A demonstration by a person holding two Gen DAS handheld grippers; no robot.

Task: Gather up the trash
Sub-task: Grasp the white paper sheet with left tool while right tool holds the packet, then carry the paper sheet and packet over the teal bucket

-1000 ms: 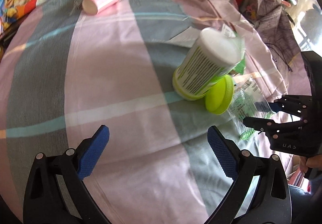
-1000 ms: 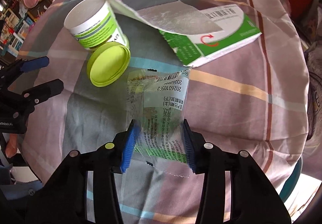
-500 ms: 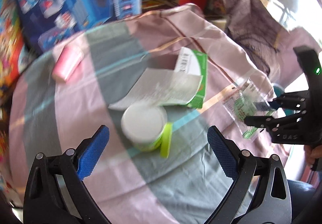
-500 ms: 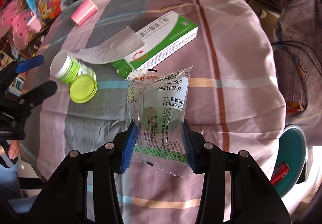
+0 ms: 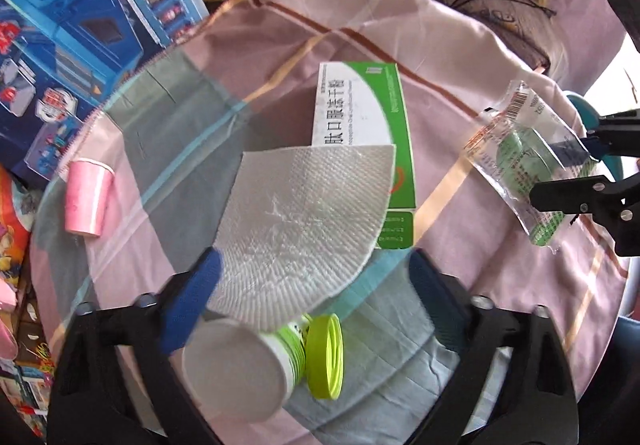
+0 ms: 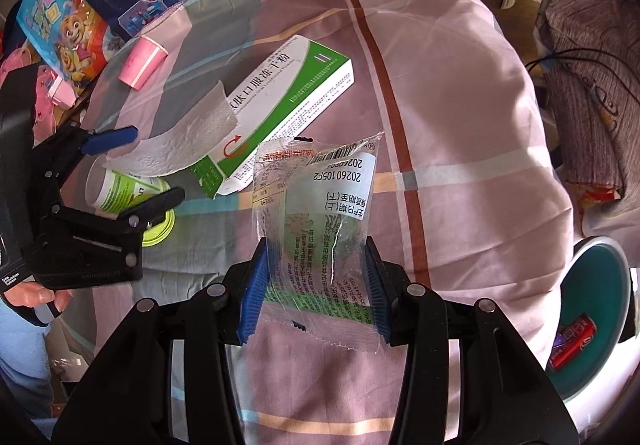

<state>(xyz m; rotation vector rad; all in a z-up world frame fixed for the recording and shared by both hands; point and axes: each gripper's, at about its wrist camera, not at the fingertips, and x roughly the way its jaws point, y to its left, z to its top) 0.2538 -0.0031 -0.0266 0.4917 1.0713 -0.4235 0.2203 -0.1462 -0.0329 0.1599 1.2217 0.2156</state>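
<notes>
Beside table (image 6: pixel 460 93), teal bin (image 6: pixel 600 361) with red can (image 6: pixel 574 339)

Clear plastic wrapper (image 6: pixel 316 221): printed with green panel, barcode and date label, torn at the top edge, held upright off the cloth, clamped at its 2 side edges.

Green-and-white carton (image 6: pixel 288 97): lies flat, one end flap open.

White paper towel sheet (image 5: pixel 304 221): embossed, curved, draped over the carton's open end and the jar.

White jar (image 5: pixel 236 369) with lime-green label: on its side, mouth open.

Lime-green screw lid (image 5: pixel 326 355): off, on edge, touching the jar.

Pink paper cup (image 5: pixel 88 201): on its side, well apart.
</notes>
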